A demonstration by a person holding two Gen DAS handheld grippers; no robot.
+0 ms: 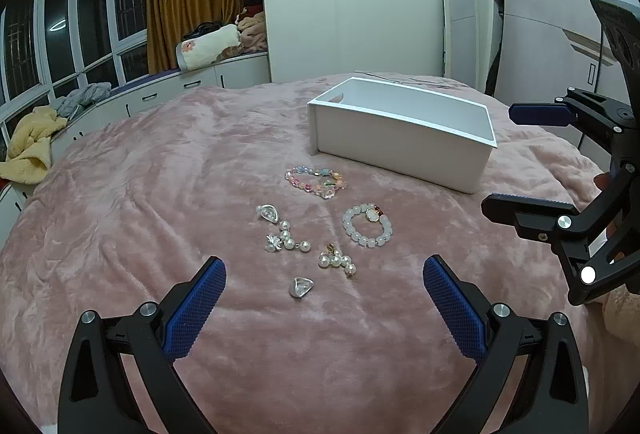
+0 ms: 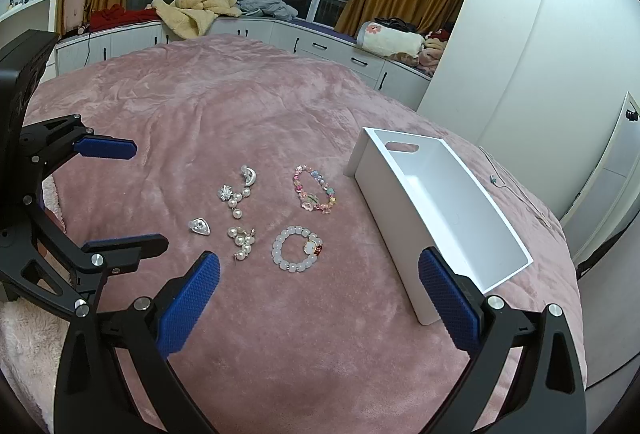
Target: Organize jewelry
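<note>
I hold my left tool (image 1: 324, 274) spread wide above the pink blanket (image 1: 160, 193), nothing between its pads. My right tool (image 2: 320, 274) is just as wide, gripping nothing. The jewelry lies loose on the bed: colorful bracelet (image 2: 315, 189), white bead bracelet (image 2: 297, 249), pearl earrings (image 2: 241, 242) and a silver clip (image 2: 199, 226). The white box (image 2: 436, 209) sits just right of them, open side up. Bare blanket stretches beyond toward the bed's far edge.
</note>
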